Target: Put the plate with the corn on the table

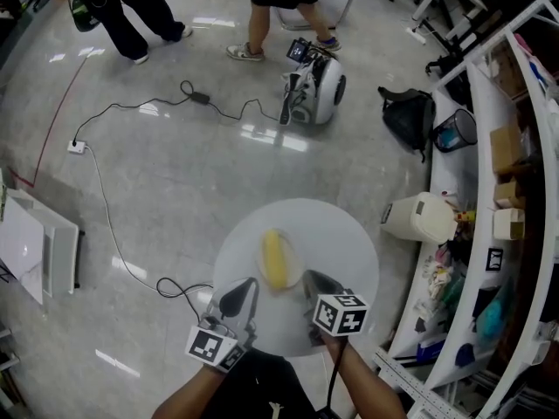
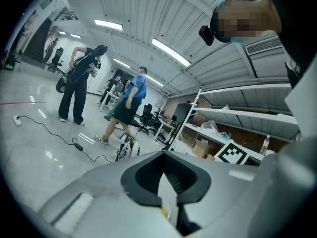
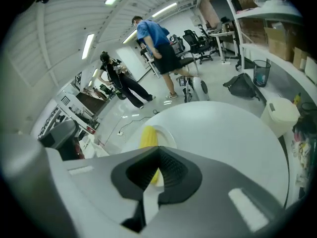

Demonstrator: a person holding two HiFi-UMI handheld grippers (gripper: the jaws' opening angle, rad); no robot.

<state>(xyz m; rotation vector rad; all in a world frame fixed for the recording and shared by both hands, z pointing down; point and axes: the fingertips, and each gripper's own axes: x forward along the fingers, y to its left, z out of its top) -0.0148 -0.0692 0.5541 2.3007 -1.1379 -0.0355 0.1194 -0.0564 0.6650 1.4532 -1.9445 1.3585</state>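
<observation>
From the head view, looking steeply down, a round white tabletop (image 1: 349,234) stands on a shiny floor. A small white plate (image 1: 299,256) sits over its near-middle part, with a yellow ear of corn (image 1: 276,258) lying lengthwise on it. Our left tongs (image 1: 247,297) reach to the plate's near-left edge and our right tongs (image 1: 313,282) to its near-right edge. We cannot tell from here whether the plate rests on the tabletop or hangs just above it. People (image 1: 271,7) stand well beyond, a cable (image 1: 131,107) trails over the floor, and shelves (image 1: 507,190) run along the right.

In the left gripper view, the left tongs (image 2: 166,168) are clamped on a thin white sliver, the plate's rim (image 2: 168,195). A speck of yellow corn (image 2: 163,210) shows low down beside it.

In the right gripper view, the right tongs (image 3: 153,175) are likewise pinched on the plate's rim (image 3: 166,133). The corn (image 3: 147,135) lies just beyond them and the tabletop (image 3: 228,138) spreads wide behind.

We judge the main risk to be tilt. Each grip holds only a narrow rim, so if one side lowers or lets go first, the plate could tip and the corn could roll off. The rim could also slip out of the pads.
</observation>
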